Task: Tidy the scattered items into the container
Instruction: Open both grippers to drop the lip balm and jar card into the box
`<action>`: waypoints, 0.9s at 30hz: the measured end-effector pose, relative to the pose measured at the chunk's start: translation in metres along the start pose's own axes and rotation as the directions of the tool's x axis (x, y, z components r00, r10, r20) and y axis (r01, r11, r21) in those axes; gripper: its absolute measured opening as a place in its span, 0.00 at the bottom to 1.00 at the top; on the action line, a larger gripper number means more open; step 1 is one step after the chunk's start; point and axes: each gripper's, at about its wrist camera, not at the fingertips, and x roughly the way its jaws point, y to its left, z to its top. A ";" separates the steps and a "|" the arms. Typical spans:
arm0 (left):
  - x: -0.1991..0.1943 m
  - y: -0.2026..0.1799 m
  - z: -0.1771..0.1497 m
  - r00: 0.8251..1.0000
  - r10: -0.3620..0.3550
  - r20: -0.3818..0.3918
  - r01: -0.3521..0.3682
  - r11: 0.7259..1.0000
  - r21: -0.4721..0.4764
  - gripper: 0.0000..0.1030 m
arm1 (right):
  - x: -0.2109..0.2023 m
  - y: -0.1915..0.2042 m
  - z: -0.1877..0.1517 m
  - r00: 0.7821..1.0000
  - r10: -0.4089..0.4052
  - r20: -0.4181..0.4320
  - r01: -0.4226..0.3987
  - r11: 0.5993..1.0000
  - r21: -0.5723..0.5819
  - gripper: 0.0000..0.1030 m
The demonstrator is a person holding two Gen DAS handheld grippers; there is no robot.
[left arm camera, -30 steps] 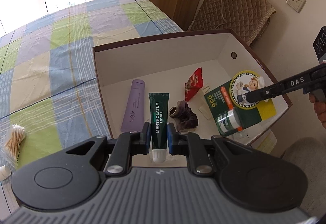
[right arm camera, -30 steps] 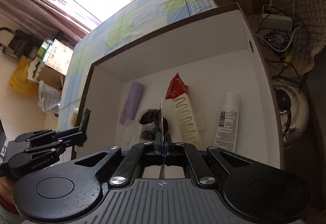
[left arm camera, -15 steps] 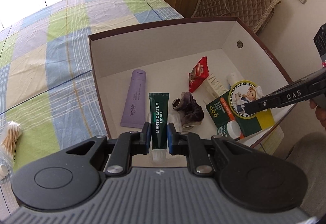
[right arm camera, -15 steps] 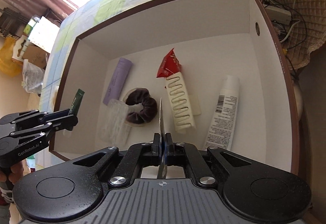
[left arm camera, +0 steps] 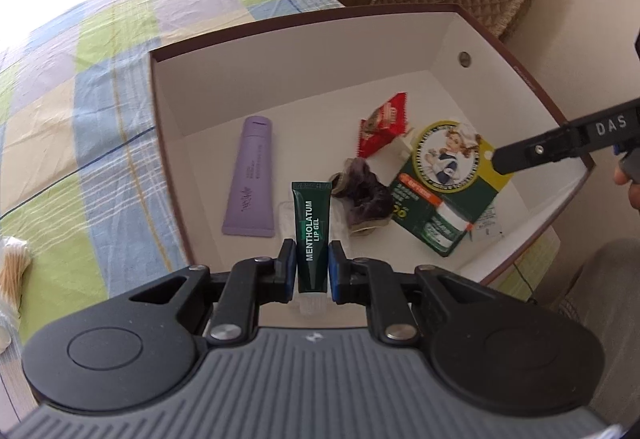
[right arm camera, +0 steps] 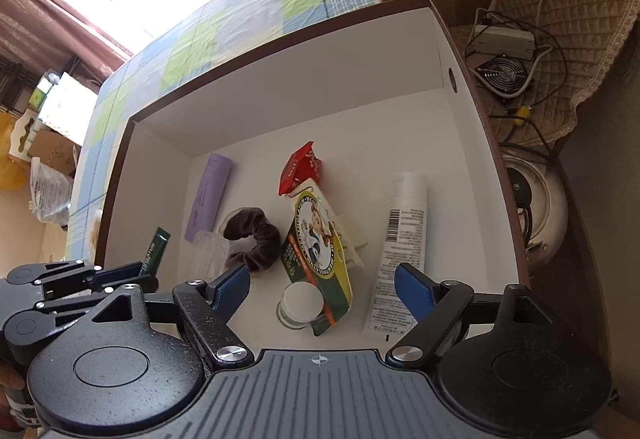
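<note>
**A:** Left wrist view first: why is the left gripper (left arm camera: pixel 312 267) parked over the near edge of the box (left arm camera: pixel 516 67)?

**B:** It is clamped on the lip gel tube (left arm camera: pixel 311 235), pads on either side of the tube's lower half, cap end toward the camera. I judge it sits there so the tube can be lowered onto the bare floor between the purple tube (left arm camera: pixel 251 183) and the scrunchie (left arm camera: pixel 364 193).

**A:** And the right gripper (right arm camera: pixel 322 287)?

**B:** Spread wide, holding nothing. The carded balm pack (right arm camera: pixel 316 251) lies tilted just below it, resting against the white comb-like item (right arm camera: pixel 352 239) and the red snack packet (right arm camera: pixel 300 169), with its small jar (right arm camera: pixel 301 303) nearest the camera. Looks like a drop-off, judging by the open pads right above it.

**A:** Anything left outside?

**B:** A bundle of cotton swabs (left arm camera: pixel 14 267) sits on the checked bedspread (left arm camera: pixel 100 79), well apart from the box. The white tube (right arm camera: pixel 400 239) is already inside, along the right wall.

**A:** Risk?

**B:** The tube could land on the clear wrapper (right arm camera: pixel 210 251) beside the scrunchie and slide
</note>
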 end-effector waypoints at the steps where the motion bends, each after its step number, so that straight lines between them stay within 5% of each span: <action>1: 0.001 -0.003 0.001 1.000 -0.006 0.000 0.006 1.000 0.006 0.12 | -0.001 -0.001 0.000 1.000 0.002 0.004 -0.002 1.000 0.004 0.83; 7: 0.011 -0.026 0.014 0.999 -0.040 -0.009 0.041 0.998 0.041 0.13 | -0.008 0.003 0.001 0.999 -0.042 0.021 0.043 0.998 -0.051 0.83; 17: 0.022 -0.049 0.019 0.999 -0.024 -0.040 0.026 0.998 0.052 0.64 | -0.019 0.028 -0.012 0.988 -0.151 0.033 0.154 0.943 -0.294 0.83; 27: -0.003 -0.047 0.009 0.998 0.049 -0.035 -0.047 0.998 0.043 0.80 | -0.029 0.049 -0.034 0.977 -0.199 0.075 0.213 0.927 -0.310 0.83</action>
